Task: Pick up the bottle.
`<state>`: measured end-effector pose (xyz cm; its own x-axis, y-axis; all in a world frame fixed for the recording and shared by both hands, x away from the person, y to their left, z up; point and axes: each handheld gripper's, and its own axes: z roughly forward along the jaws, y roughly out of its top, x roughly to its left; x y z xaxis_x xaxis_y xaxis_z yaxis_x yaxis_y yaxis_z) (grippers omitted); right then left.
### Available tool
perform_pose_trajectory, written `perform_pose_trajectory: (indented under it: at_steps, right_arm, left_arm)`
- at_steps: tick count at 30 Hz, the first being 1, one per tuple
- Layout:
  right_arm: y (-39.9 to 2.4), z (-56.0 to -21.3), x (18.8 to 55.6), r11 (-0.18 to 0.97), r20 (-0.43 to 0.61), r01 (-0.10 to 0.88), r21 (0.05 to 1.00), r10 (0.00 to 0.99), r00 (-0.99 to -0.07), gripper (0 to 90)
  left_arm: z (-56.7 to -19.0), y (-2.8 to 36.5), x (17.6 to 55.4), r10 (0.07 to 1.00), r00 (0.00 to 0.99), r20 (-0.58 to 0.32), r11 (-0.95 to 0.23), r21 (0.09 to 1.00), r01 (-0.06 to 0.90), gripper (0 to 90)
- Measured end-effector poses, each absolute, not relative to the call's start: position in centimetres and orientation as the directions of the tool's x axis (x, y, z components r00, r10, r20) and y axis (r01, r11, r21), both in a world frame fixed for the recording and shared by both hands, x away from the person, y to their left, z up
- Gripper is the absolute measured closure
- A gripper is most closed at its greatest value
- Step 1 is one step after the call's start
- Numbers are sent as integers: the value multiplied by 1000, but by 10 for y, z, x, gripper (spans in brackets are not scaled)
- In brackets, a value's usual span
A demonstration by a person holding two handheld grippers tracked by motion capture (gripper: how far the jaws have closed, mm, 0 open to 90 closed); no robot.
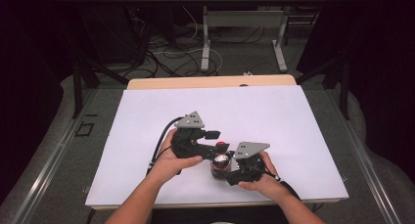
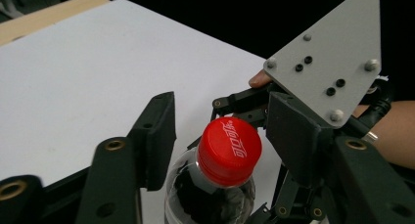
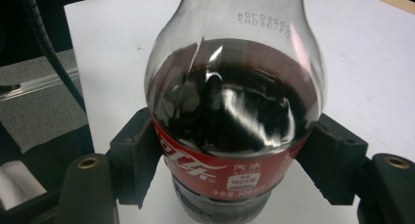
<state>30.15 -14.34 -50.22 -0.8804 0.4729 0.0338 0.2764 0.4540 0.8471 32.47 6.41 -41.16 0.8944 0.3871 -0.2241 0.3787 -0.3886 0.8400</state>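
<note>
A small cola bottle (image 1: pixel 221 163) with a red cap (image 1: pixel 221 145) stands upright on the white sheet near the table's front edge. My right gripper (image 1: pixel 224 171) is shut on it, and in the right gripper view both pads (image 3: pixel 134 155) press on the red label of the bottle (image 3: pixel 230 101). My left gripper (image 1: pixel 218 141) comes in from the left at cap height. In the left gripper view its jaws stand on either side of the cap (image 2: pixel 229 150), with a clear gap on the left side, so it is open. The right gripper's grey plate (image 2: pixel 328 57) shows behind the cap.
The white sheet (image 1: pixel 220 106) covers most of the wooden table (image 1: pixel 210 81). Beyond the far edge are cables and the legs of another table (image 1: pixel 205 43). A black cable (image 1: pixel 161 136) trails from the left gripper.
</note>
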Motion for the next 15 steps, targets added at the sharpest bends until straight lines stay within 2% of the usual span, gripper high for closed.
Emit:
perform_pose_trajectory:
  at_steps: [4, 9, 15]
  right_arm:
    - [-141, -502, 299, 449, 39, 269, 852, 458, -888, 294]
    - [-140, -502, 298, 446, 51, 268, 854, 441, -896, 294]
    - [-140, -503, 299, 447, 60, 271, 852, 432, -900, 294]
  left_arm:
    - [-414, 61, 326, 384, 895, -227, -399, 834, 382, 485]
    - [-417, 61, 326, 349, 905, -244, -402, 833, 380, 556]
    - [-417, 60, 324, 340, 915, -216, -440, 824, 358, 600]
